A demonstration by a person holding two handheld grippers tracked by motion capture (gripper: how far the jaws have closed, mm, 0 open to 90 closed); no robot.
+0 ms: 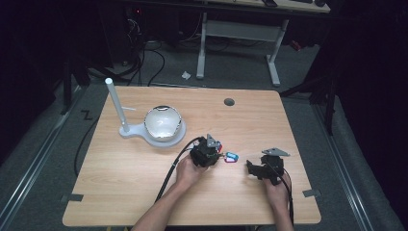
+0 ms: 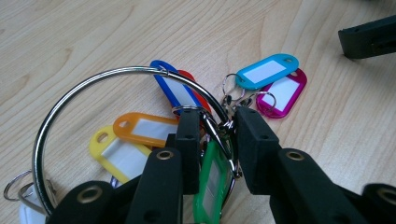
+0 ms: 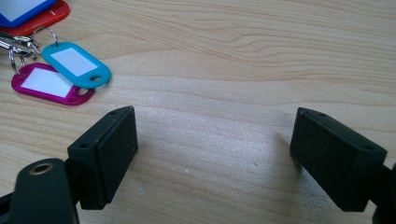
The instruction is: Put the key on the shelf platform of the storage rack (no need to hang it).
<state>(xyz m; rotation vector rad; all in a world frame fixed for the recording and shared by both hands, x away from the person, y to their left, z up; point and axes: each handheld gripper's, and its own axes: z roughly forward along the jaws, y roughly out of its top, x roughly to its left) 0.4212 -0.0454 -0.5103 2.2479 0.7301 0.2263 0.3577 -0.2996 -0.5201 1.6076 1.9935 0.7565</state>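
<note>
A large metal key ring [image 2: 93, 77] lies on the wooden table [image 1: 144, 187], strung with coloured plastic tags: blue [image 2: 170, 88], orange [image 2: 144, 128], yellow [image 2: 116, 156], green [image 2: 212, 182], teal [image 2: 266, 71] and magenta [image 2: 285, 95]. My left gripper [image 2: 217, 122] is shut on the ring's wire where small split rings cluster, with the green tag hanging between the jaws. In the high view the left gripper [image 1: 220, 155] sits mid-table with the tags [image 1: 231, 157] at its tip. My right gripper [image 3: 212, 135] stands open over bare wood, the teal tag [image 3: 77, 64] and magenta tag [image 3: 46, 85] off to its upper left.
A white stand with an upright pole [image 1: 115, 103] carries a shiny round bowl [image 1: 162, 122] at the table's back left. A cable hole [image 1: 229, 102] sits near the far edge. One jaw of the right gripper [image 2: 369, 37] shows in the left gripper view.
</note>
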